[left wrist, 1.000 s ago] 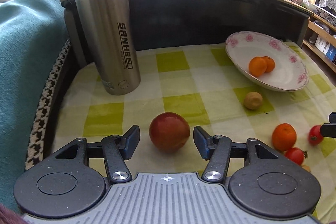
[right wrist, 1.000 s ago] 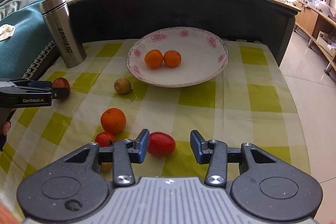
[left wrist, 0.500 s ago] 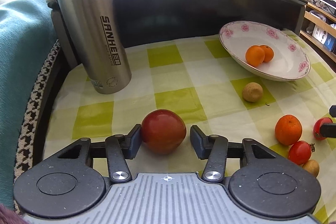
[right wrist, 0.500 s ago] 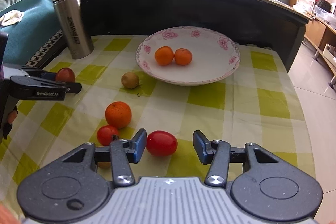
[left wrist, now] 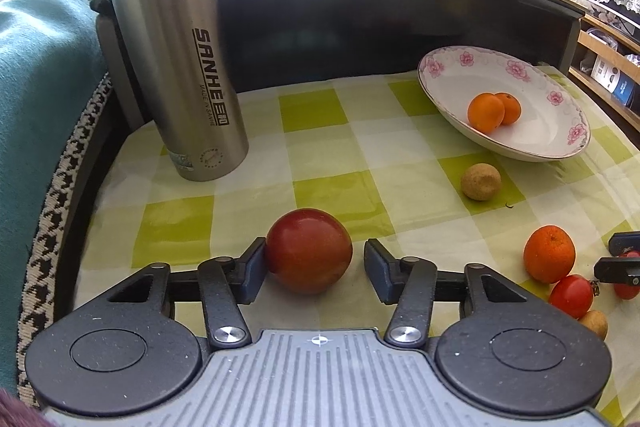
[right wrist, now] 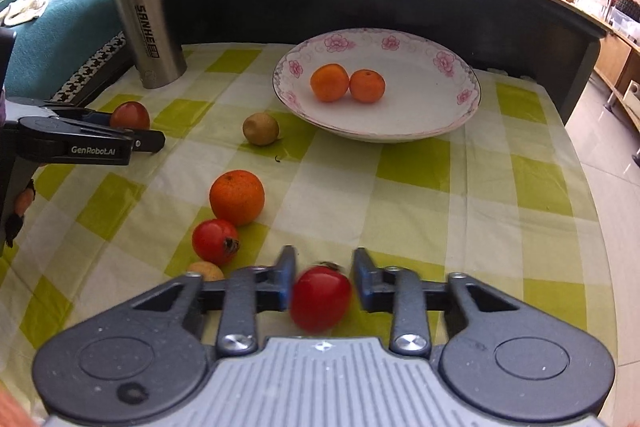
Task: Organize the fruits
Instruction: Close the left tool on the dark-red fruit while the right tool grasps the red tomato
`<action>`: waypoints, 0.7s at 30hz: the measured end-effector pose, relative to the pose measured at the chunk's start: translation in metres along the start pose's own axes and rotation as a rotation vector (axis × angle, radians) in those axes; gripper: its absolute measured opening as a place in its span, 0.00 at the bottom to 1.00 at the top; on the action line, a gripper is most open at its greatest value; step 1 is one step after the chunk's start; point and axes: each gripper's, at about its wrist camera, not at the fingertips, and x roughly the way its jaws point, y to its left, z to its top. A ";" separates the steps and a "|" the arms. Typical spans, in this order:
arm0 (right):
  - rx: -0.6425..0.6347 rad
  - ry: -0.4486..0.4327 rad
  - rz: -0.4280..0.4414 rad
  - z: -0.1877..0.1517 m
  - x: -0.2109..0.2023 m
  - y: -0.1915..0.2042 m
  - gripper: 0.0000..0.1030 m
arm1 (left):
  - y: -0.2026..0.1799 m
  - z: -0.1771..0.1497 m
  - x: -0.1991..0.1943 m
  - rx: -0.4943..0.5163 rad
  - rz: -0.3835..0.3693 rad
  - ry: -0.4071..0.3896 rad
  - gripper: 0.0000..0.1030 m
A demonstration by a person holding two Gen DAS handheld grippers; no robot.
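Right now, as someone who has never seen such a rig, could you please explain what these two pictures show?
Each picture comes from a fisheye camera on a hand-held two-finger gripper, looking forward along its fingers; a person holds one in each hand.

In the left wrist view, the left gripper is open around a dark red round fruit: one finger touches it, the other stands apart.

In the right wrist view, the right gripper brackets a red tomato; motion blur hides whether it grips.

On the green checked cloth stand a steel flask and a flowered plate with two small oranges. A loose orange, another tomato and a brown fruit lie around.
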 end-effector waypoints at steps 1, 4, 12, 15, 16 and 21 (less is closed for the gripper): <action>0.000 0.000 0.001 0.000 0.000 0.000 0.33 | -0.001 0.000 -0.001 0.009 0.012 -0.004 0.50; 0.001 0.005 -0.003 0.000 -0.002 -0.001 0.32 | -0.002 0.001 -0.001 0.018 0.014 -0.001 0.49; 0.017 -0.013 0.005 -0.004 -0.011 -0.008 0.32 | -0.016 -0.005 -0.007 0.057 -0.050 0.006 0.49; 0.008 -0.018 0.002 -0.006 -0.011 -0.009 0.32 | -0.021 -0.008 -0.010 0.070 -0.084 0.008 0.49; -0.010 -0.007 0.003 -0.007 -0.009 -0.008 0.33 | -0.024 -0.010 -0.010 0.078 -0.092 0.011 0.49; -0.023 -0.013 0.021 -0.012 -0.011 -0.012 0.34 | -0.029 -0.015 -0.012 0.111 -0.092 0.003 0.52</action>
